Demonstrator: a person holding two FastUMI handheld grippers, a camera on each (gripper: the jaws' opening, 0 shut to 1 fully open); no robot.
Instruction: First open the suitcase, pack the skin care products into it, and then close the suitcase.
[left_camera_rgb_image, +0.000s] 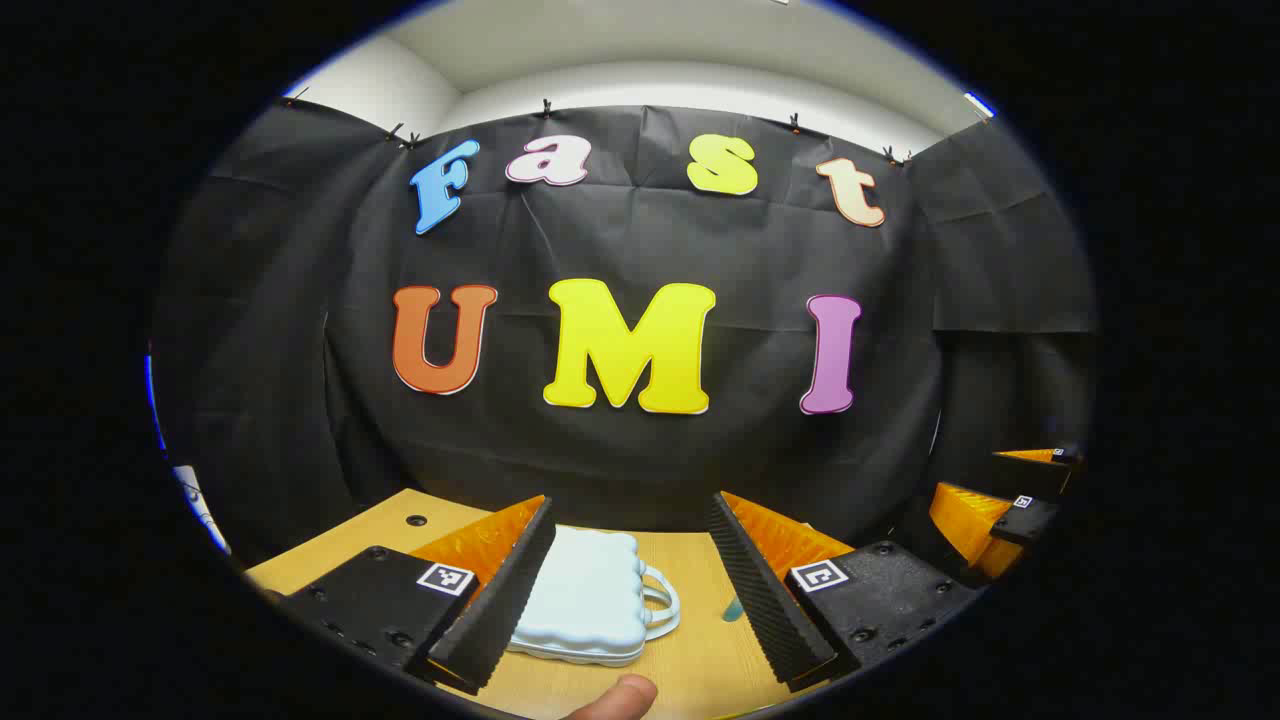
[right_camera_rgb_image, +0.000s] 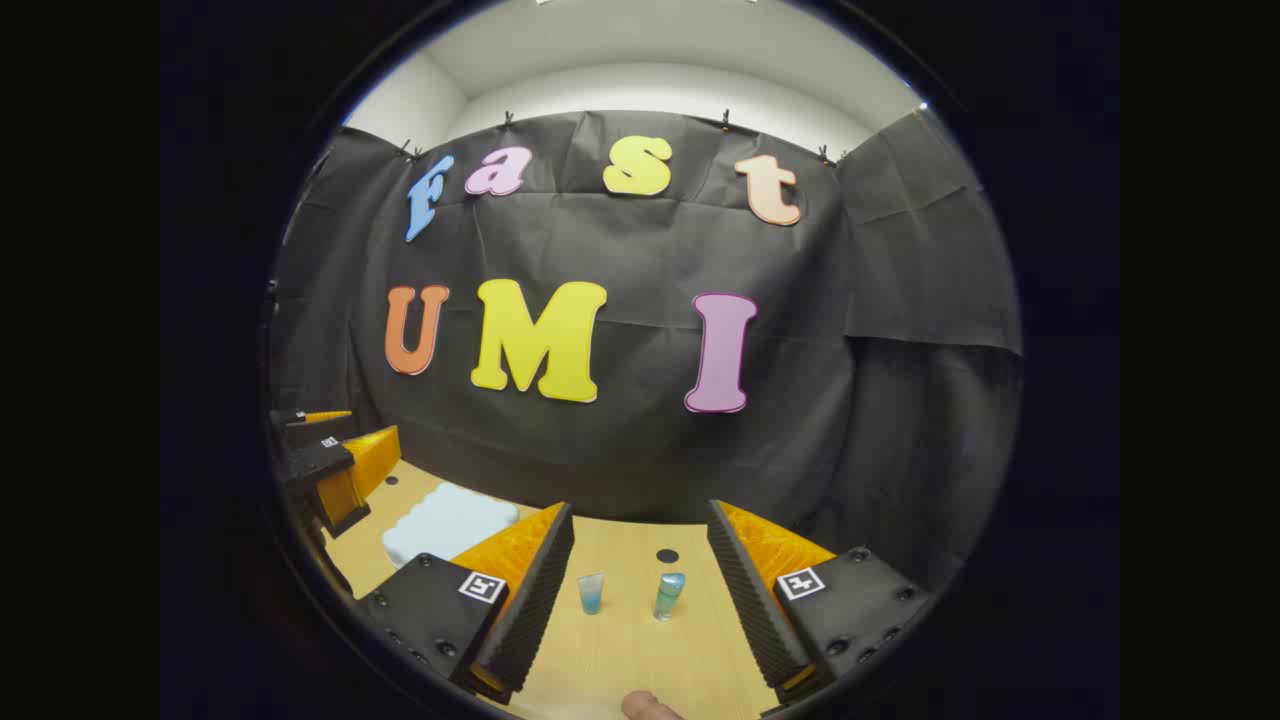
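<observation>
Suitcase (left_camera_rgb_image: 590, 600) lies flat and closed on the table (left_camera_rgb_image: 700, 670), low in the left gripper view between the spread fingers of the left gripper (left_camera_rgb_image: 635, 590), which hold nothing. Right gripper (right_camera_rgb_image: 640, 590) is likewise spread and empty; two small tubes (right_camera_rgb_image: 630, 594) stand upright between its fingers, low centre of its view. Judging by this, nothing is done yet: opening, packing and closing all remain.

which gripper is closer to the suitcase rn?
Left. The left gripper frames the closed suitcase between its open fingers. The right gripper faces the two skin care tubes, suitcase off to its left.
</observation>
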